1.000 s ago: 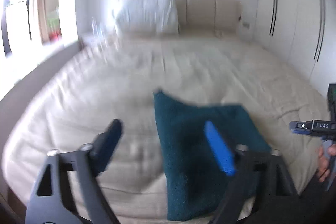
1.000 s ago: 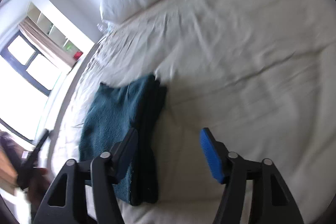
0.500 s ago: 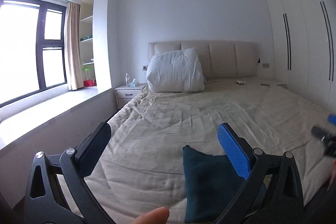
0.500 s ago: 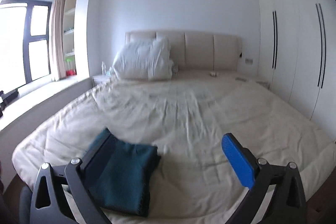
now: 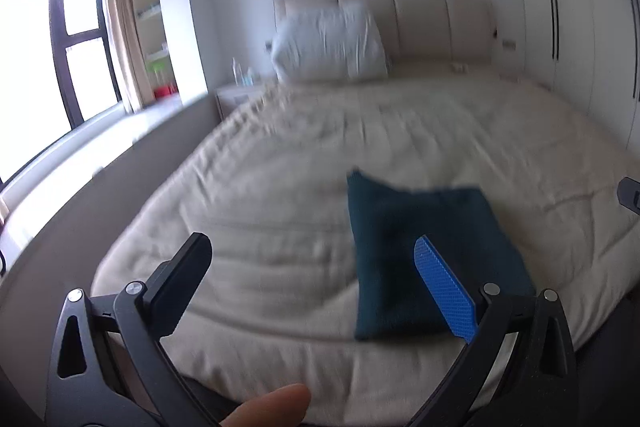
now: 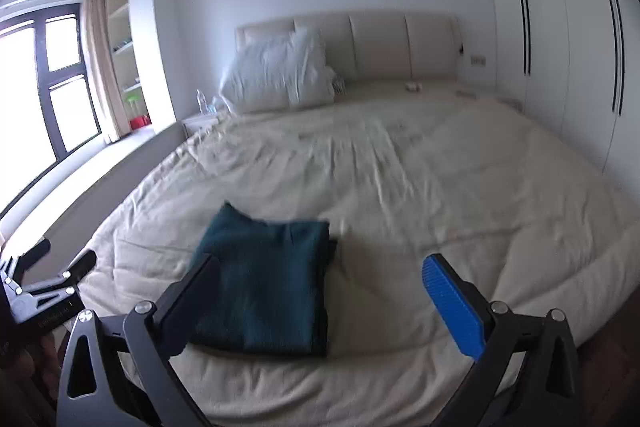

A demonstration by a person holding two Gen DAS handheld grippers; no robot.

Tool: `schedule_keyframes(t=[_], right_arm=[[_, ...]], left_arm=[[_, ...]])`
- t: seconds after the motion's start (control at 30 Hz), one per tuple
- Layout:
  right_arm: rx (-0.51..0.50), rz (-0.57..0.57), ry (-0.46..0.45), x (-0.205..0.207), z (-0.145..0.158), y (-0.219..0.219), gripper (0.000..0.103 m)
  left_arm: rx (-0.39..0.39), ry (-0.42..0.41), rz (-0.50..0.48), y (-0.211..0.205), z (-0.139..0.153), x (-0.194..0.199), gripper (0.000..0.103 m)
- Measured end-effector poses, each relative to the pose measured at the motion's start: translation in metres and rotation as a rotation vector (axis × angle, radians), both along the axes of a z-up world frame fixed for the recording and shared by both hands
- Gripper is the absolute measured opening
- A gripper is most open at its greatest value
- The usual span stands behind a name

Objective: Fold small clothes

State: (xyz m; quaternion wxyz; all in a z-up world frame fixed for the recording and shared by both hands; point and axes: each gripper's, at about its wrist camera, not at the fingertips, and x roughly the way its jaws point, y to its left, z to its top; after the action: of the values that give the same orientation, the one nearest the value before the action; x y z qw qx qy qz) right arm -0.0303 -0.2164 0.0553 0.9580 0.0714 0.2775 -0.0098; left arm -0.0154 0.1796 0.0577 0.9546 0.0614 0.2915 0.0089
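Teal folded cloth (image 6: 264, 279) lies near-to-far between your 2 wide-open, empty grippers, nearer your right gripper (image 6: 320, 295) than your left gripper (image 5: 316, 287).

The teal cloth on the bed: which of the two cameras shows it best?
The right wrist view. There the teal cloth lies sharp on the bed, its stacked folded edge visible on one side, only a corner hidden by a gripper finger. In the left wrist view the cloth is blurred and partly covered by the blue finger.
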Motion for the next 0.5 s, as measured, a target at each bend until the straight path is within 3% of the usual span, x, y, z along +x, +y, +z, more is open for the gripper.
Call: schedule_keyframes(t=[0.23, 0.5], right_arm=[[-0.015, -0.003, 0.110, 0.009, -0.040, 0.007, 0.103], [-0.026, 0.020, 0.207, 0.018, -0.075, 0.020, 0.103]], left_arm=[[-0.033, 0.137, 0.009, -0.002, -0.051, 0.029, 0.103], [-0.034, 0.204, -0.005, -0.006, -0.083, 0.044, 0.103]])
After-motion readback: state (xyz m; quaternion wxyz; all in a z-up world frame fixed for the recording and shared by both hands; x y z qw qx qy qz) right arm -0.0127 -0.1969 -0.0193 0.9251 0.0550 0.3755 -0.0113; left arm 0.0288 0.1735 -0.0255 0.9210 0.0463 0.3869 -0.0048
